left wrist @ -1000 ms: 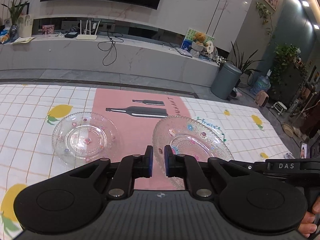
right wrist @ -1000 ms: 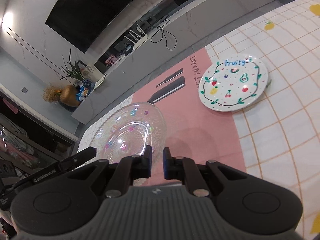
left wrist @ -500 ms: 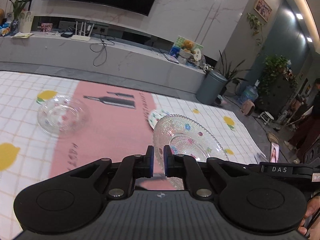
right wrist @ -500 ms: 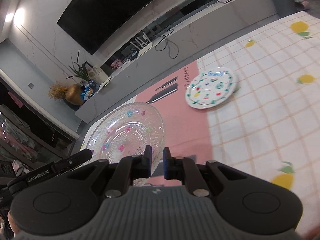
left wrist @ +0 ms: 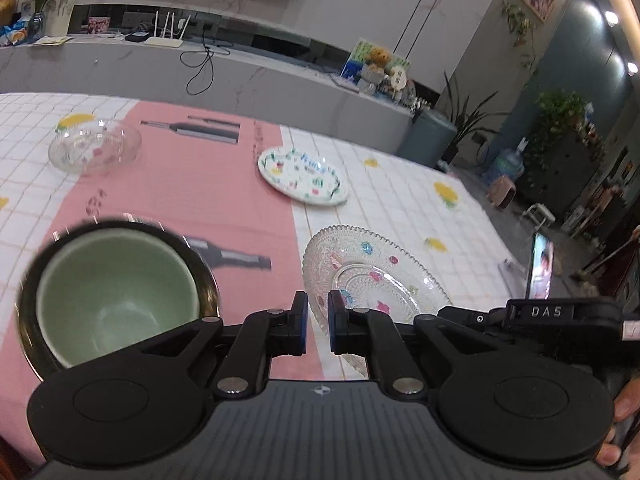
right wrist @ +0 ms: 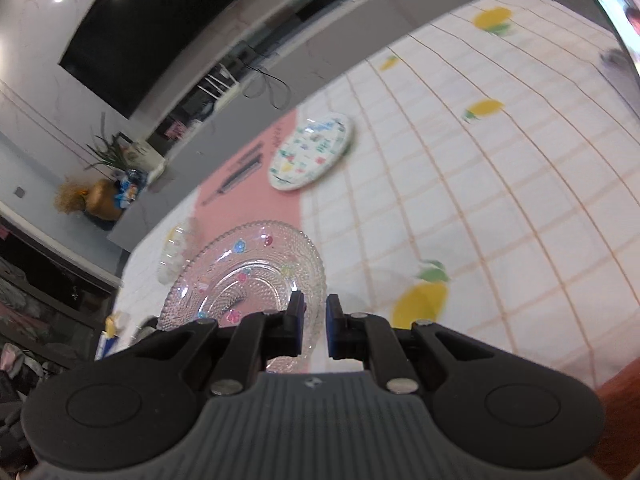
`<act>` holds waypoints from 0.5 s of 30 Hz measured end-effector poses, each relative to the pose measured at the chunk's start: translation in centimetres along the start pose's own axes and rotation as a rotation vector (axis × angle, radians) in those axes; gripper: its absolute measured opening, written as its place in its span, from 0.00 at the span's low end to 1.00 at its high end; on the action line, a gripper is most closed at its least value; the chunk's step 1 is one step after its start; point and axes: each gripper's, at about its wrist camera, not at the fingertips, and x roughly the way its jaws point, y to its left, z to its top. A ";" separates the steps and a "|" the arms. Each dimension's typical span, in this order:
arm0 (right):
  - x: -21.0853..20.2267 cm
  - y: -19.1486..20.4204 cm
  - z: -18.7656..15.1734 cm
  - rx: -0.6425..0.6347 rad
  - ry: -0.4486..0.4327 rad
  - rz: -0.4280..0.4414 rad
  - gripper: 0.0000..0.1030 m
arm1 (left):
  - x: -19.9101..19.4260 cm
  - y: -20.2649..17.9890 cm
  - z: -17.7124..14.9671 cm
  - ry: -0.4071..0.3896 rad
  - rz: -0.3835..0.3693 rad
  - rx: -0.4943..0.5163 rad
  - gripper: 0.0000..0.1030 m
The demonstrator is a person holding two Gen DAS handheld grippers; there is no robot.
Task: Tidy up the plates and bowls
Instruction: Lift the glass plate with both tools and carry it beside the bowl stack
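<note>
A clear glass plate with coloured flowers (left wrist: 376,272) (right wrist: 248,276) is held by its rim in both grippers above the table. My left gripper (left wrist: 317,322) is shut on its near rim, my right gripper (right wrist: 315,326) on the opposite rim. A second glass plate (left wrist: 94,146) lies at the far left. A white "Fruity" plate (left wrist: 302,176) (right wrist: 310,158) lies on the table's middle. A green bowl with a dark rim (left wrist: 116,292) stands near left.
The table has a white checked cloth with lemons and a pink runner (left wrist: 192,184). A phone (left wrist: 540,266) stands at the right edge. A low grey TV bench (left wrist: 200,76) runs behind the table.
Both grippers have carried the flowered glass plate back towards the near right of the table. The green bowl has come into the left view; the other plates look farther away.
</note>
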 end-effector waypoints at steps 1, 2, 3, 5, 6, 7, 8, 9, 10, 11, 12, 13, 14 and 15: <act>0.0 -0.4 -0.2 -0.001 0.008 -0.012 0.09 | 0.3 -0.1 -0.4 0.009 0.002 -0.004 0.10; 0.1 -0.6 -0.3 -0.001 0.015 -0.026 0.09 | 0.6 -0.1 -0.9 0.019 0.003 -0.010 0.10; 0.2 -0.8 -0.4 -0.003 0.024 -0.039 0.09 | 0.7 -0.1 -1.3 0.026 0.003 -0.017 0.10; 0.3 -1.2 -0.7 -0.006 0.036 -0.057 0.09 | 1.0 0.0 -2.1 0.033 0.003 -0.032 0.11; 0.4 -1.2 -0.8 -0.009 0.041 -0.065 0.09 | 1.2 0.2 -2.4 0.036 0.005 -0.041 0.11; 0.6 -1.2 -0.9 -0.015 0.048 -0.074 0.09 | 1.3 0.3 -2.6 0.041 0.010 -0.046 0.11; 0.7 -1.2 -0.9 -0.018 0.055 -0.082 0.09 | 1.4 0.4 -2.9 0.045 0.017 -0.052 0.11; 1.0 -1.2 -1.0 -0.021 0.064 -0.089 0.09 | 1.5 0.3 -3.3 0.047 0.023 -0.056 0.11; 1.2 -1.1 -1.1 -0.023 0.074 -0.096 0.09 | 1.6 0.5 -3.5 0.050 0.029 -0.057 0.11; 1.5 -1.2 -1.1 -0.025 0.082 -0.103 0.09 | 1.8 0.6 -3.7 0.052 0.035 -0.064 0.11; 1.8 -1.2 -1.1 -0.026 0.091 -0.109 0.09 | 1.9 0.8 -4.0 0.054 0.039 -0.073 0.11; 2.1 -1.1 -1.1 -0.030 0.100 -0.115 0.09 | 2.0 0.9 -4.1 0.056 0.044 -0.080 0.11; 2.3 -1.0 -1.2 -0.036 0.108 -0.121 0.09 | 2.1 1.1 -4.3 0.059 0.049 -0.085 0.11; 2.5 -0.9 -1.3 -0.043 0.115 -0.127 0.09 | 2.3 1.2 -4.5 0.062 0.056 -0.088 0.11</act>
